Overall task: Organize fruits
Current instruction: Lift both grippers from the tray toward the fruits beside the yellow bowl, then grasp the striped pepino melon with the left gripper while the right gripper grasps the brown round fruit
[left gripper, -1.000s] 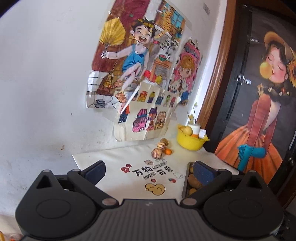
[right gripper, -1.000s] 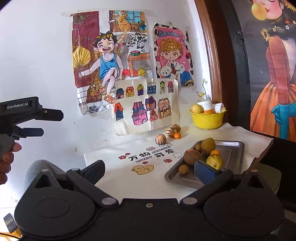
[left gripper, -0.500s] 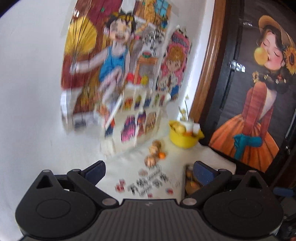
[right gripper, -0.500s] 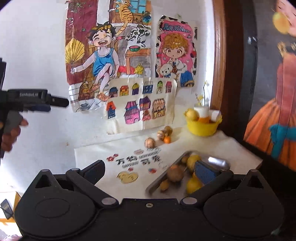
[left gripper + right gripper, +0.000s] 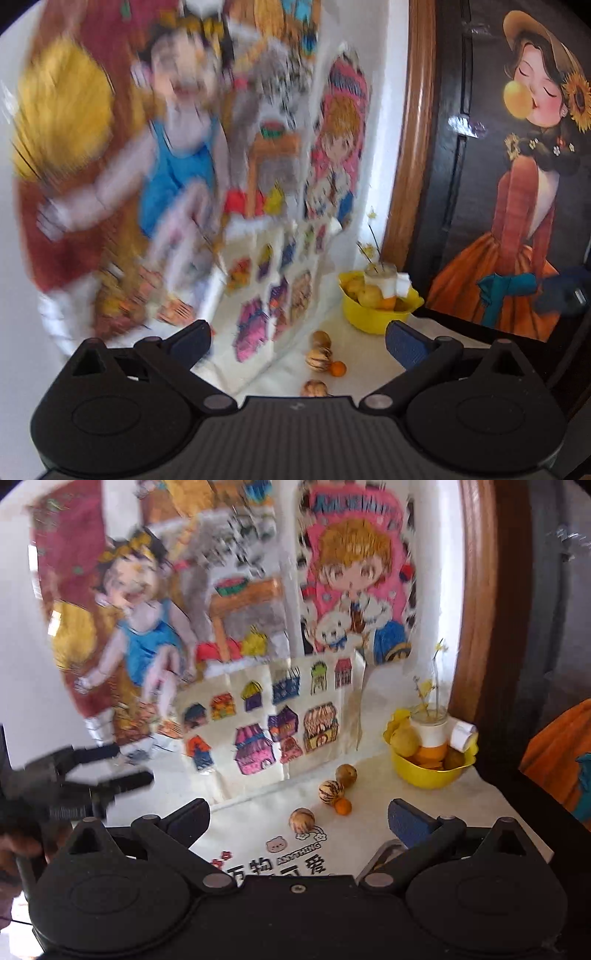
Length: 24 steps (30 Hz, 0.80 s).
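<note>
Both cameras had been carried closer to the wall since the earlier frame. Loose fruits lay uncollected on the desk near the yellow bowl, so most sorting remained. Left tongs and right tongs were spread wide, holding nothing.

A white wall carries children's coloured drawings, blurred in both views. Right of the drawings runs a brown wooden door frame, and right of that frame a dark door bears a painted girl in an orange skirt.
</note>
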{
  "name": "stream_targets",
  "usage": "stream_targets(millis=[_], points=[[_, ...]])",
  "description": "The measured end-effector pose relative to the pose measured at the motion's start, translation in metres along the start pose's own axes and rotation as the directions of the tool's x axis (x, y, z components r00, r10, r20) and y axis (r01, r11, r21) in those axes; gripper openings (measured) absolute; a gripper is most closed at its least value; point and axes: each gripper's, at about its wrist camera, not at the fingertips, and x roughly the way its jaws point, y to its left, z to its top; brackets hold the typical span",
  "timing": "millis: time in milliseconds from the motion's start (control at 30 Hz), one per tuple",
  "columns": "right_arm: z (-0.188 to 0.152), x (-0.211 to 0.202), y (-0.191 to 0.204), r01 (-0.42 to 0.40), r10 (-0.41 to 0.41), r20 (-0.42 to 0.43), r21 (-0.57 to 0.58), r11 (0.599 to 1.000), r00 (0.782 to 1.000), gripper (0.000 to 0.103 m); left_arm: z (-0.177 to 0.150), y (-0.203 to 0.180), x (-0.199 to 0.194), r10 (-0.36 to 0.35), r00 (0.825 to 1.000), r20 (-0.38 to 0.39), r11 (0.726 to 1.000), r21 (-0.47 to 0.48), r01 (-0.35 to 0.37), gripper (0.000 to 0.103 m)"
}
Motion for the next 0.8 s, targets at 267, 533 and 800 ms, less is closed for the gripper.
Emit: stream_targets(millis=[267,533,800], points=[[-0.002,0.127,-0.044,-0.008,-0.002,-0.119,-0.085,0.996,0.993,0.102,-0.060,0.015,0.113,-0.120,0.985,-0.121,0.993,-0.006,0.120,0.103],[-0.023,0.227,-0.082,0.014,-0.023,-0.177,-0.056,0.998,0.984,0.102,-0.093,0.021,0.189,-0.143,0.972,-0.187,0.987,0.048,0.154,0.103],[-0.018,0.299,-0.096,-0.004,0.024,-0.186,0.107,0.994,0.982,0.102,-0.112,0.023,0.242,-0.153,0.960,-0.235,0.986,0.033,0.165,0.103]])
